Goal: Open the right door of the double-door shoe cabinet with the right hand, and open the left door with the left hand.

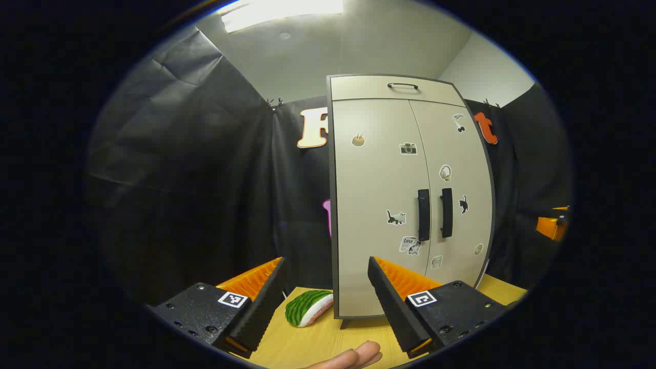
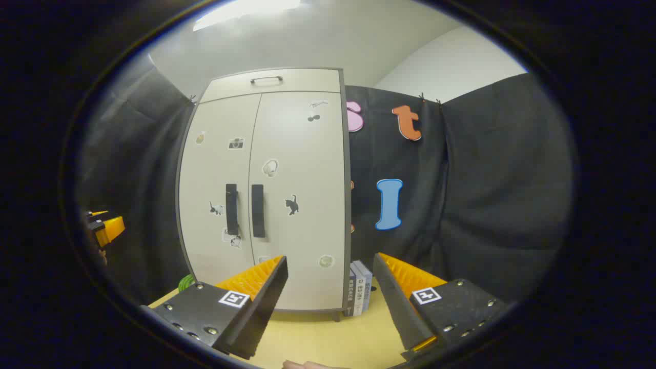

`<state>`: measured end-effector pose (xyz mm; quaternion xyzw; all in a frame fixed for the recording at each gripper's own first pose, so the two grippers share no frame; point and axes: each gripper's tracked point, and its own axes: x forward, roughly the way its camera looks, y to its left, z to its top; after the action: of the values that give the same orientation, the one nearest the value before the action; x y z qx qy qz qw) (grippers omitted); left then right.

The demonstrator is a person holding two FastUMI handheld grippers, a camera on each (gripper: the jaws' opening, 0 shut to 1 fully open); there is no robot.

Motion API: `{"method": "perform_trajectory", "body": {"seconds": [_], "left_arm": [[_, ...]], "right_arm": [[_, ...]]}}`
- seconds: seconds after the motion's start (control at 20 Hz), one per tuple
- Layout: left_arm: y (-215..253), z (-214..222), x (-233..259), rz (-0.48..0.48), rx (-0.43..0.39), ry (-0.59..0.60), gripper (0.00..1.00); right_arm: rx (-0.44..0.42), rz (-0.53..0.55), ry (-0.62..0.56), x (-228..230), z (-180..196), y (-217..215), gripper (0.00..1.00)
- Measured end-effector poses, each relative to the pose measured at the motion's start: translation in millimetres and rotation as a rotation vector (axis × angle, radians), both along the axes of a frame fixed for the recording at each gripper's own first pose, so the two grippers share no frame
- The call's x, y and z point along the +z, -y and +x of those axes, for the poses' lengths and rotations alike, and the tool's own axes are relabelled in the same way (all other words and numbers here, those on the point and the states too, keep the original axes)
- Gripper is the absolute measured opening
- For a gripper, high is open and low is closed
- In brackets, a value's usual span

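- The left hand-held gripper (image 1: 325, 287) has its two fingers spread wide with nothing between them, held in the air short of the shoe cabinet (image 1: 405, 200).
- The right hand-held gripper (image 2: 330, 284) is likewise spread apart and grips nothing, well short of the cabinet front.
- In the left gripper view, fingertips of a person's hand (image 1: 353, 356) show at the bottom edge, over the counter (image 1: 318, 341).
- In the left gripper view the other hand-held gripper shows small at the far right edge; in the right gripper view the other one shows at the far left edge.
- The cabinet stands upright on the counter against the black cloth wall, both doors closed.
- The left door (image 1: 376, 205) and the right door (image 1: 456, 189) meet at the middle, each with a dark vertical handle: left handle (image 1: 423, 222), right handle (image 1: 447, 212), just beside each other.
- Small stickers dot both doors; a drawer (image 1: 394, 88) with a dark handle sits above them.
- A watermelon-slice toy (image 1: 307, 307) lies on the counter just beside the cabinet's left foot.
- A few books (image 2: 360, 288) stand upright by the cabinet's right side.
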<state>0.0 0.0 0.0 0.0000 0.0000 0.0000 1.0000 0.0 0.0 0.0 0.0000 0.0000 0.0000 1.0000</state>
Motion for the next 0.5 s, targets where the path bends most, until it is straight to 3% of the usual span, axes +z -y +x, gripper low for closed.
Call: {"method": "perform_trajectory", "body": {"seconds": [0.5], "left_arm": [[-3.4,9.4,-17.7,-0.018,-0.018,-0.023,0.98]], "right_arm": [[0.008,-0.043,-0.027,-24.5,20.4,-12.8,0.96]]}}
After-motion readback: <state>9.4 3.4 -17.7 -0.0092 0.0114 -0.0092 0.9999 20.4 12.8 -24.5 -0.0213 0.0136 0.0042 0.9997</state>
